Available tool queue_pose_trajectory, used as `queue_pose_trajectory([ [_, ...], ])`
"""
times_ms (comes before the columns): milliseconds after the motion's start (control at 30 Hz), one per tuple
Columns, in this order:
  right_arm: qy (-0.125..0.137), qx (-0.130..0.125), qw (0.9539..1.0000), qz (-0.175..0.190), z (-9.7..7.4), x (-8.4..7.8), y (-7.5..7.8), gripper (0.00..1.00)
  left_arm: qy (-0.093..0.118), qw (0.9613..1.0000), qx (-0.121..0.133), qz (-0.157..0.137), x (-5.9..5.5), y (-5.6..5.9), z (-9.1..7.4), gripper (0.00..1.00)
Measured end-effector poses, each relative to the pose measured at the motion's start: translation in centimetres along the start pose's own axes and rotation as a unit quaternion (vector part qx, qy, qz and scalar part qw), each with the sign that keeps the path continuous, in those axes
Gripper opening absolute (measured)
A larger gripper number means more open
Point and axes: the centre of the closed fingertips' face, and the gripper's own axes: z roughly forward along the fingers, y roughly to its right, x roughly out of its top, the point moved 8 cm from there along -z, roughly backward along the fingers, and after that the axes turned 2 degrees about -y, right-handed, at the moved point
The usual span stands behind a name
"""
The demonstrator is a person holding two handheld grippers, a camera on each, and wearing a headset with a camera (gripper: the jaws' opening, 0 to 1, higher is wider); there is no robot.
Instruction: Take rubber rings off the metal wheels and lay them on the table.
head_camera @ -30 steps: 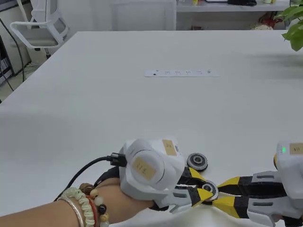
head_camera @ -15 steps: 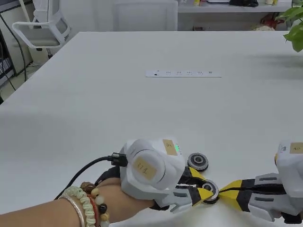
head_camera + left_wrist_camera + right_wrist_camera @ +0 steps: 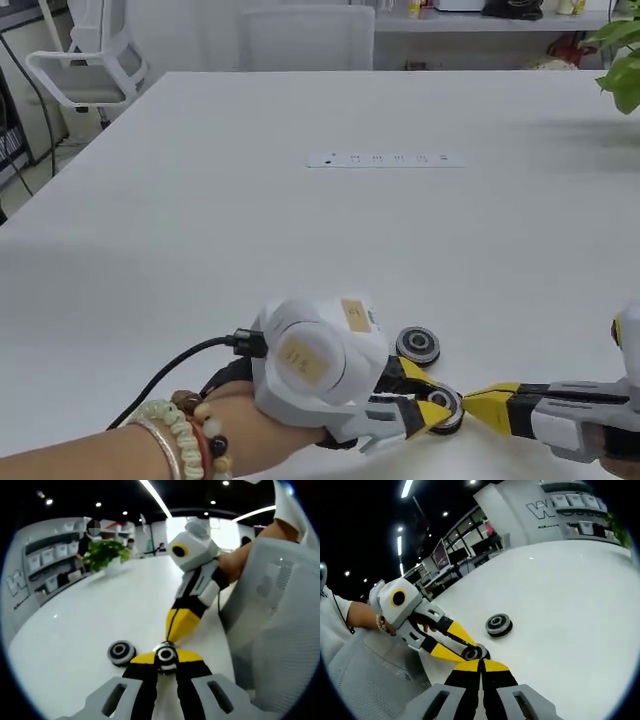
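Note:
A small metal wheel with a black rubber ring sits between the yellow-black jaws of my left gripper, which is shut on it just above the table's near edge. In the left gripper view the wheel is clamped at the jaw tips. My right gripper comes in from the right with its jaws closed, and their tips pinch the wheel's black rim. A second wheel with its ring lies flat on the table just beyond, also seen from the right gripper.
A white power strip lies at the table's middle. A black cable trails left from the left gripper. An office chair stands at the far left corner and a plant at the far right.
The right gripper's jaws, spread around the held wheel a second ago, have closed at its rim and drawn back to the right. The left gripper and the loose wheel have stayed put.

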Motion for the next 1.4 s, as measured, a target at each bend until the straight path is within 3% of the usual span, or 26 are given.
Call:
queue_pose_trajectory([
  [700, 0.009, 0.021, 0.9997, 0.002, 0.1, 0.5, -0.8, 0.0, -0.009, 0.9999, 0.004, 0.007, 0.2, 0.0, 0.1, 0.13],
  [833, 0.018, 0.034, 0.9993, -0.002, 0.1, 0.8, -1.1, 0.0, -0.009, 0.9999, 0.005, 0.004, 0.2, 0.1, 0.2, 0.13],
  [867, 0.036, 0.05, 0.9981, -0.003, 0.1, 1.3, -1.5, 0.0, -0.009, 0.9999, 0.006, 0.004, 0.2, 0.1, 0.2, 0.13],
  [900, 0.022, 0.044, 0.9988, -0.004, 0.0, 1.2, -1.5, 0.0, -0.009, 0.9999, 0.008, 0.003, 0.3, 0.1, 0.2, 0.13],
  [933, 0.044, 0.04, 0.9981, -0.02, -0.1, 1.5, -1.5, 0.0, -0.01, 0.9999, 0.008, 0.003, 0.3, 0.1, 0.2, 0.13],
  [967, 0.026, 0.04, 0.9988, -0.011, -0.1, 1.2, -1.4, 0.0, -0.01, 0.9999, 0.007, 0.002, 0.3, 0.1, 0.2, 0.13],
  [1233, 0.013, 0.015, 0.9998, -0.005, -0.1, 0.7, -0.7, 0.0, -0.013, 0.9999, 0.011, -0.002, 0.3, 0.1, 0.2, 0.14],
  [1400, -0.004, 0.014, 0.9999, -0.008, -0.2, 0.6, -0.7, 0.0, -0.025, 0.9995, 0.001, 0.021, 0.4, 0.0, -0.1, 0.14],
])
